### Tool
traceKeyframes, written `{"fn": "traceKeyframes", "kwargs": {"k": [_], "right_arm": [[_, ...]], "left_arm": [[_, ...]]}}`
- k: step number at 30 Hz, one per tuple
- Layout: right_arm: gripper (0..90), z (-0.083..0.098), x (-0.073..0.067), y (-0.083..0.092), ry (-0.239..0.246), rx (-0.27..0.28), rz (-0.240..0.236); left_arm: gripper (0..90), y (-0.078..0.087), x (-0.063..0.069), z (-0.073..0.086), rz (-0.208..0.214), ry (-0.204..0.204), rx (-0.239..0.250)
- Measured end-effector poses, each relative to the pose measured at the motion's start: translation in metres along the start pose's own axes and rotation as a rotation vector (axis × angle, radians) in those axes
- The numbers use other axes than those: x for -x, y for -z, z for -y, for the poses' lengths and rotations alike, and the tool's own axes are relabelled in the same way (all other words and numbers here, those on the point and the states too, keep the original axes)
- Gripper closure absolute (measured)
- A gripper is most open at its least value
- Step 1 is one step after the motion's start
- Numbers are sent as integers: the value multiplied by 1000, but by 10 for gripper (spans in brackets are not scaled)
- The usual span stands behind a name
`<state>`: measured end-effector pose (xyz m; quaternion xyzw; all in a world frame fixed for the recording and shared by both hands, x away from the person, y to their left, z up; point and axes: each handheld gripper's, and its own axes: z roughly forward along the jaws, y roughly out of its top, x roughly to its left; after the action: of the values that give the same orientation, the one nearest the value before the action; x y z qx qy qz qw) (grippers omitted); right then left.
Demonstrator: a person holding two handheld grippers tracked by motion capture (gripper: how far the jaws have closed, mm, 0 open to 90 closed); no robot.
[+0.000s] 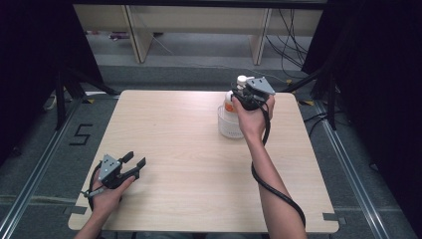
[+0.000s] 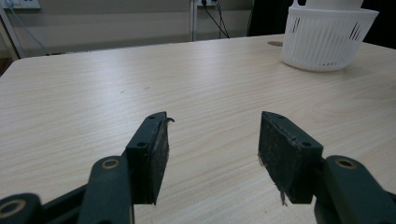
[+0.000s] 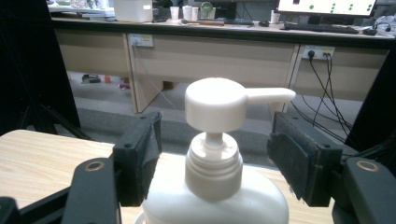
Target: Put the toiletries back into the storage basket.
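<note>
A white pump bottle (image 3: 215, 182) with an orange label (image 1: 229, 106) stands in a white slotted basket (image 1: 229, 124) at the table's far right. My right gripper (image 1: 242, 94) is open around the bottle's neck, one jaw on each side of the pump head (image 3: 217, 105), with gaps to both pads. Near the front left corner, my left gripper (image 1: 135, 162) rests low over the bare table, open and holding nothing. Its own view shows the basket (image 2: 327, 39) far off at upper right.
The light wooden table (image 1: 189, 149) has bare room across its middle and left. Beyond the far edge run a grey floor, desk legs and cables. Black curtains hang on both sides. A floor mark reading 5 (image 1: 81, 134) lies left of the table.
</note>
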<state>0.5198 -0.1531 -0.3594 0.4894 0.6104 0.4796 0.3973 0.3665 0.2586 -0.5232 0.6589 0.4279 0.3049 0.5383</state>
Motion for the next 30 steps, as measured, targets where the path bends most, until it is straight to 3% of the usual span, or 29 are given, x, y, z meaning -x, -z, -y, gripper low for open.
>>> {"fn": "traceKeyframes", "kwargs": {"k": [12,13,19,23,30], "right_arm": [[341,6,8,13,0,5,-2],[341,6,7,15,-20,-3,-3],[342,12,13,22,-1,11,-7],[341,15,14,27,-28,-3,-13],[341,21,19,35,-6,7,-15]], "left_arm": [[423,-1,0,0,4,-1,9],[423,-1,0,0,4,-1,9],[423,-1,0,0,3,1,9],[423,-1,0,0,2,0,8],[423,-1,0,0,3,2,10]]}}
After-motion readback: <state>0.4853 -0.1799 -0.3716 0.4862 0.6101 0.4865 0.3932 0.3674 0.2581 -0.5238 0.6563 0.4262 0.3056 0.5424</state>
